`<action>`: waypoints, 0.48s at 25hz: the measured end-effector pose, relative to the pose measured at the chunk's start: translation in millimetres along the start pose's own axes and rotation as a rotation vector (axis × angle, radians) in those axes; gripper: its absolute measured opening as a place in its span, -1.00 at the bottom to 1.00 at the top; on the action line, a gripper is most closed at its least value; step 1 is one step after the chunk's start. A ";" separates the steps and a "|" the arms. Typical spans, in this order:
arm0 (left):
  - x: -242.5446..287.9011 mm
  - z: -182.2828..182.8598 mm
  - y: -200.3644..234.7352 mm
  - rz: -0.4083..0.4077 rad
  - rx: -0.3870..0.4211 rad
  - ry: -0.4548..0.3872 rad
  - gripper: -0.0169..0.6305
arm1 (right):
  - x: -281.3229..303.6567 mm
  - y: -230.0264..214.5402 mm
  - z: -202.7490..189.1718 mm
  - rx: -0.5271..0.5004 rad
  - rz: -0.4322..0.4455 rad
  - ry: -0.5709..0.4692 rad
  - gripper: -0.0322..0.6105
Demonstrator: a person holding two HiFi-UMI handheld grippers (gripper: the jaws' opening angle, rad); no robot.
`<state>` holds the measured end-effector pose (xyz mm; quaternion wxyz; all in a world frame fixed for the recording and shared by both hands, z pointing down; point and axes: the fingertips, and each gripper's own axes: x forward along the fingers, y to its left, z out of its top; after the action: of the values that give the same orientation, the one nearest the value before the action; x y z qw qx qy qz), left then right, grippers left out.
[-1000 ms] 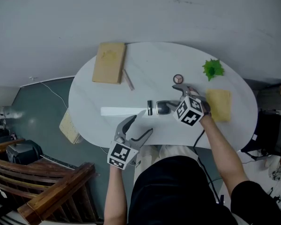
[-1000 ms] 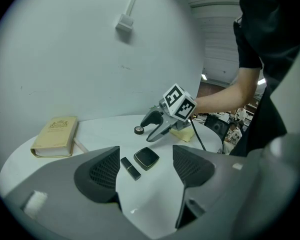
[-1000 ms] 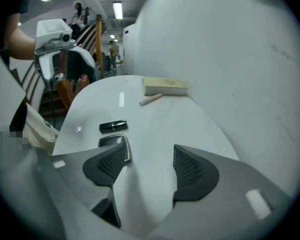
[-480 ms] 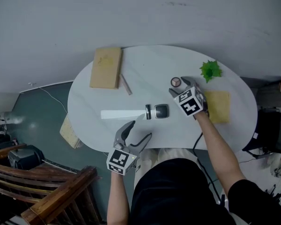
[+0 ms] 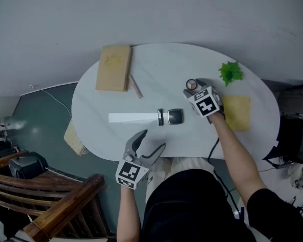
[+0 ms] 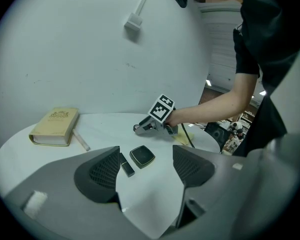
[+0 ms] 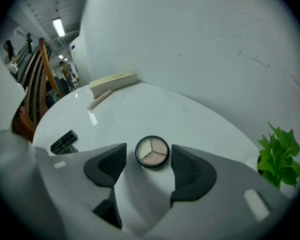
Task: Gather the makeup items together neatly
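Observation:
A round three-shade palette [image 5: 192, 83] [image 7: 152, 151] lies on the white oval table [image 5: 106, 97], between the jaws of my right gripper [image 5: 193, 88] [image 7: 148, 157]. Those jaws have just been closing, but narrow gaps still show on both sides and the pads do not press it. A black lipstick [image 5: 161, 117] [image 6: 126, 165] and a square black compact [image 5: 175, 116] [image 6: 142, 156] lie side by side at the table's middle. My left gripper [image 5: 151, 141] [image 6: 142, 176] hangs open and empty over the near edge, pointing at them.
A tan book [image 5: 113, 67] and a thin stick [image 5: 135, 86] lie at the back left. A white strip [image 5: 134, 118] lies left of the lipstick. A green plant [image 5: 230, 73] and a yellow pad [image 5: 236, 112] sit on the right. A wooden chair [image 5: 50, 205] stands at the lower left.
My right gripper has moved from beside the compact to the back, rolled, and come down around the round palette. The left gripper has stayed in place.

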<state>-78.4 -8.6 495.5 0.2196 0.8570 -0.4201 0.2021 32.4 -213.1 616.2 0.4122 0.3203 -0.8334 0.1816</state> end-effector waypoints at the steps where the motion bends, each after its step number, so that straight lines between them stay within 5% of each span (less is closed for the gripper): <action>1: -0.1 -0.3 0.1 0.002 -0.001 0.000 0.06 | 1.0 -0.4 0.0 -0.001 -0.001 0.002 -0.01; 12: -4.7 -0.7 1.2 0.015 -0.006 -0.007 0.01 | 2.6 -3.5 -4.4 -0.010 -0.009 0.020 -0.21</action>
<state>-82.1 -6.0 493.8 0.2193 0.8537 -0.4280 0.1996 36.1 -214.2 621.0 0.4230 0.3202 -0.8286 0.1789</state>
